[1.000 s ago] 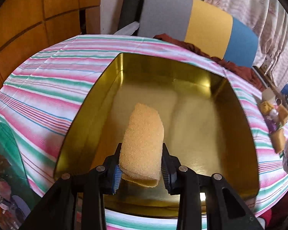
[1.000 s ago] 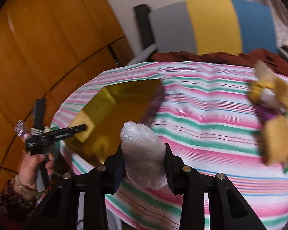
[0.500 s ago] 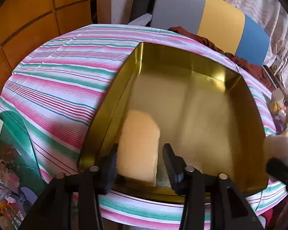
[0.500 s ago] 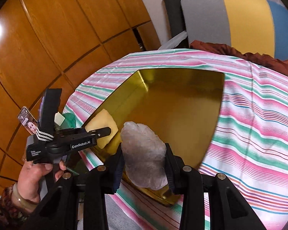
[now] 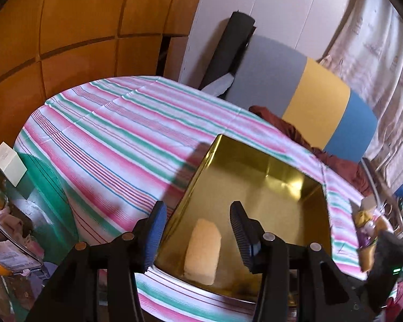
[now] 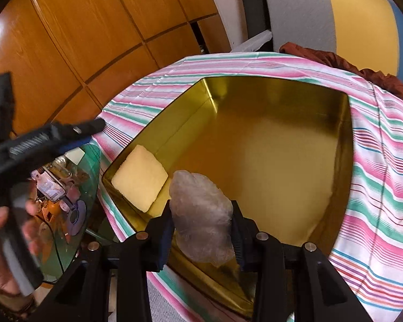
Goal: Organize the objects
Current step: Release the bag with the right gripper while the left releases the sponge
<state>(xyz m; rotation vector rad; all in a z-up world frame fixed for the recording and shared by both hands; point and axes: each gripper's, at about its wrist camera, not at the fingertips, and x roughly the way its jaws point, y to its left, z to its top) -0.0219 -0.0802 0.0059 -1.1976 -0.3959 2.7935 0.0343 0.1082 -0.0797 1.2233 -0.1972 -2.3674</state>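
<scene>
A yellow sponge [image 5: 202,249] lies flat in the near left corner of the open gold tin [image 5: 268,158] on the striped table. My left gripper [image 5: 197,212] hovers above and behind it. Its jaws are opening, and the sponge lies well below them, untouched. In the right wrist view the same sponge [image 6: 139,177] rests against the wall of the tin [image 6: 255,99]. My right gripper [image 6: 201,214] is shut on a crumpled clear plastic bag [image 6: 201,214] over the tin's near edge. A hand [image 6: 0,255] holds the left gripper at the far left.
The striped tablecloth [image 5: 107,134] covers the round table. A chair with a grey, yellow and blue back [image 5: 317,94] and a dark red cloth [image 5: 282,126] stands behind it. Wooden panels [image 6: 67,40] line the left. A cluttered glass side table [image 6: 67,201] is lower left. Small toys [image 5: 368,225] lie at the table's right edge.
The left gripper let go of the sponge, opened, rose and drew back; the sponge now lies in the tin. The right gripper carried the bag left until it was over the tin.
</scene>
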